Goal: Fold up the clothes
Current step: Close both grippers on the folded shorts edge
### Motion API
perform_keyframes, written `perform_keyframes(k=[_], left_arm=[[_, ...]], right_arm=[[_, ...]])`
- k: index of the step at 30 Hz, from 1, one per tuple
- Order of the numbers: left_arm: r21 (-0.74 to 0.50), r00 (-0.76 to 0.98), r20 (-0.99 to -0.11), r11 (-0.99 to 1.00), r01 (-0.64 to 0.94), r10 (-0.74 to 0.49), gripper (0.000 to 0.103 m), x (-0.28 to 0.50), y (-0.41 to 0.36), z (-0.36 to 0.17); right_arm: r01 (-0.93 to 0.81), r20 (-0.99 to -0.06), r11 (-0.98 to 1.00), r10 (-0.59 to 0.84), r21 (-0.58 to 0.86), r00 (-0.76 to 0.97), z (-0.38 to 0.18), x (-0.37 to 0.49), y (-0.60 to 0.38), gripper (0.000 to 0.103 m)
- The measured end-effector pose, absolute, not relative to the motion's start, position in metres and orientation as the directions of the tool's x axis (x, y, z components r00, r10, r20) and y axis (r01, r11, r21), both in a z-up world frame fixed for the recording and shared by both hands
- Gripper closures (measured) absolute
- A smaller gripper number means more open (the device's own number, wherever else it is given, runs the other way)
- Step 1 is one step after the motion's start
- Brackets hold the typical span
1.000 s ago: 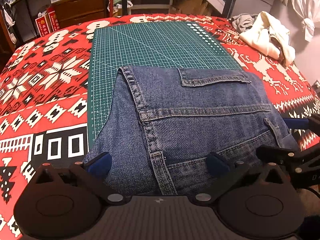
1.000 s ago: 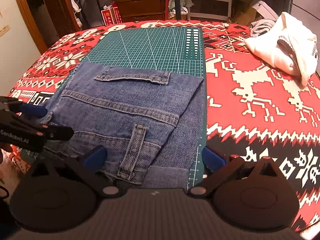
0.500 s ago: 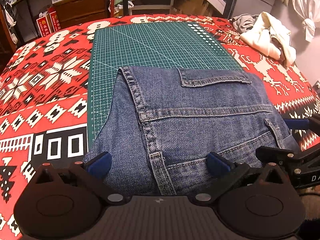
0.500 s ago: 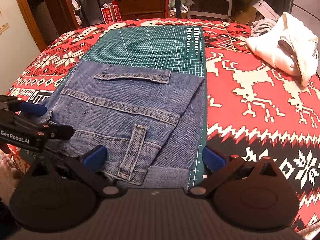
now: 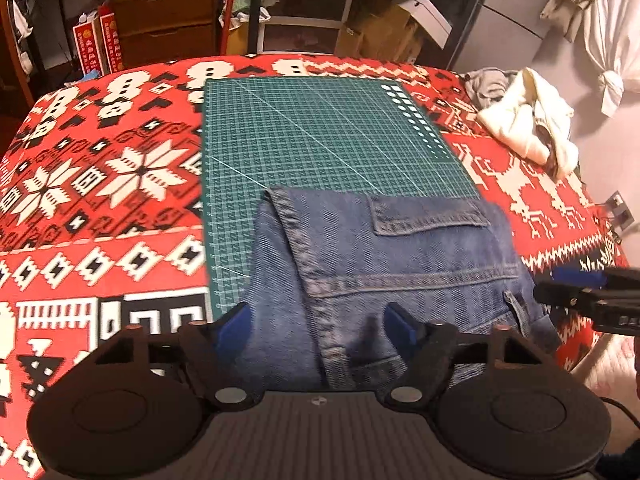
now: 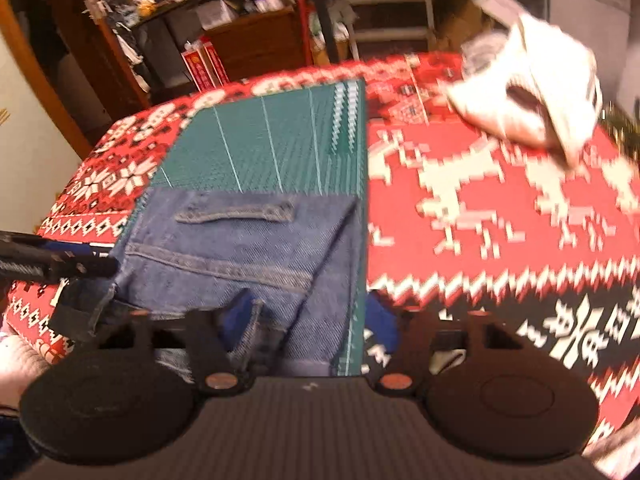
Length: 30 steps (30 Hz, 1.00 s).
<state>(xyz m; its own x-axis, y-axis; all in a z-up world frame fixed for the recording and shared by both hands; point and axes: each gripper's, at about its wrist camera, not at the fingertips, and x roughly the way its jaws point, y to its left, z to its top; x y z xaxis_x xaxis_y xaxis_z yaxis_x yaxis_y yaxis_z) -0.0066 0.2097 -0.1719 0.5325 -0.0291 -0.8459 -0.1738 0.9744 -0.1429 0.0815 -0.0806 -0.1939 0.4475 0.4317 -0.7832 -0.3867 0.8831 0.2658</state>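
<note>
L wrist view: jeans (image 5: 400,264) folded into a thick denim block, lying on near half of green mat (image 5: 320,140) and hanging just past near edge of the counter (image 5: 100,200) (red patterned cloth on top). Pocket flap up, seam running toward near edge. L gripper (image 5: 318,320) w/ jaws wide apart, blue pads straddling the seam at the near hem; gripping nothing, no fabric pinched that can be seen. R gripper (image 5: 580,292) in from the right, beside the jeans' near-right corner. White garment (image 5: 528,132) bunched near far-right corner, well apart from jeans.

R wrist view (blurred): jeans (image 6: 248,248) along mat's (image 6: 280,140) right edge, near-right corner just at the jaws. R gripper (image 6: 308,316) jaws wide apart, one pad over denim by the belt loop, other over mat edge/cloth; nothing held. L gripper (image 6: 60,268) at left, by the jeans' near-left corner. White garment (image 6: 528,92) far right.

Handling, as a guess: denim heavy-ish, stiff for cloth, several layers → keeps a crease, won't slip much on mat. Best hold prob. near corners, through all layers at waistband/hem seams where thick; bite deep, else top layer alone peels off.
</note>
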Motion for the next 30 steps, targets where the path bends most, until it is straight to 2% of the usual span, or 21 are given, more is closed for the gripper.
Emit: perform_keyframes(k=[2,4,8,12,16,21,25,26,28,29,30], left_arm=[[-0.144,0.526,-0.85,0.974,-0.178,-0.029,0.042,-0.006,0.22,-0.171],[-0.141,0.502,-0.864,0.971,-0.193,-0.026,0.048,-0.005,0.232,-0.176],[-0.184,0.464,-0.884,0.952,-0.245,-0.052,0.052,-0.003,0.249,-0.187],[-0.205,0.465,-0.882,0.95,-0.237,-0.074,0.058,-0.003,0.25,-0.192],[-0.171,0.466,-0.882,0.968,-0.184,-0.067,0.062,0.001,0.241,-0.193],[-0.081,0.461,-0.887,0.992,-0.098,-0.026,0.065,0.004,0.23,-0.195],[-0.083,0.455,-0.89,0.991,-0.108,-0.025,0.071,0.005,0.232,-0.201],[-0.086,0.453,-0.891,0.99,-0.109,-0.028,0.072,0.005,0.232,-0.201],[-0.082,0.453,-0.891,0.992,-0.097,-0.03,0.087,0.005,0.231,-0.2],[-0.079,0.451,-0.892,0.993,-0.091,-0.029,0.089,0.005,0.23,-0.2],[-0.074,0.452,-0.891,0.994,-0.085,-0.028,0.091,0.005,0.229,-0.2]], right_arm=[[-0.349,-0.799,0.893,0.422,0.285,0.428,-0.203,0.088,-0.085,0.067],[-0.315,-0.807,0.898,0.422,0.307,0.413,-0.212,0.093,-0.089,0.067],[-0.265,-0.802,0.895,0.441,0.36,0.403,-0.22,0.102,-0.097,0.068],[-0.229,-0.802,0.896,0.442,0.38,0.402,-0.224,0.114,-0.1,0.073],[-0.28,-0.815,0.907,0.41,0.316,0.409,-0.219,0.112,-0.091,0.077],[-0.266,-0.821,0.908,0.409,0.323,0.399,-0.218,0.107,-0.086,0.077],[-0.226,-0.821,0.914,0.403,0.337,0.404,-0.217,0.11,-0.083,0.077],[-0.223,-0.822,0.915,0.401,0.336,0.406,-0.217,0.11,-0.083,0.081],[-0.232,-0.821,0.915,0.4,0.33,0.408,-0.218,0.11,-0.08,0.085],[-0.238,-0.82,0.914,0.4,0.327,0.409,-0.218,0.11,-0.079,0.087],[-0.244,-0.819,0.914,0.401,0.325,0.41,-0.218,0.11,-0.078,0.094]])
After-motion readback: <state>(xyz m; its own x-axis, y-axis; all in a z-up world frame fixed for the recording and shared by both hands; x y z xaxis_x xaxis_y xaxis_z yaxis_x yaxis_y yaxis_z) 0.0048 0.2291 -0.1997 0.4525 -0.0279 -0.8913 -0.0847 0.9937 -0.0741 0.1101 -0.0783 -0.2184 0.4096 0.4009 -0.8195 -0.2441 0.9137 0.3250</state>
